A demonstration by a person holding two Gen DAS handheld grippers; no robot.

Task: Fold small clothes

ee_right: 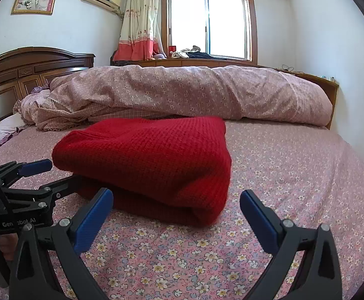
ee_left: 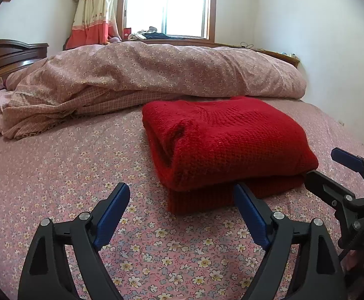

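A red knitted sweater (ee_left: pixel 222 142) lies folded in a thick rectangle on the flowered pink bed sheet (ee_left: pixel 69 170); it also shows in the right wrist view (ee_right: pixel 152 160). My left gripper (ee_left: pixel 182 197) is open and empty, just in front of the sweater's near edge, its right pad beside the lower fold. My right gripper (ee_right: pixel 177 202) is open and empty, close in front of the sweater's near right corner. Each gripper shows in the other's view: the right gripper (ee_left: pixel 324 167) at the sweater's right, the left gripper (ee_right: pixel 54 172) at its left.
A rolled pink flowered quilt (ee_left: pixel 157 72) lies across the bed behind the sweater. A dark wooden headboard (ee_right: pixel 31 67) stands at the left. A window (ee_right: pixel 209 25) with a curtain and a cluttered sill is at the far wall. A white wall is on the right.
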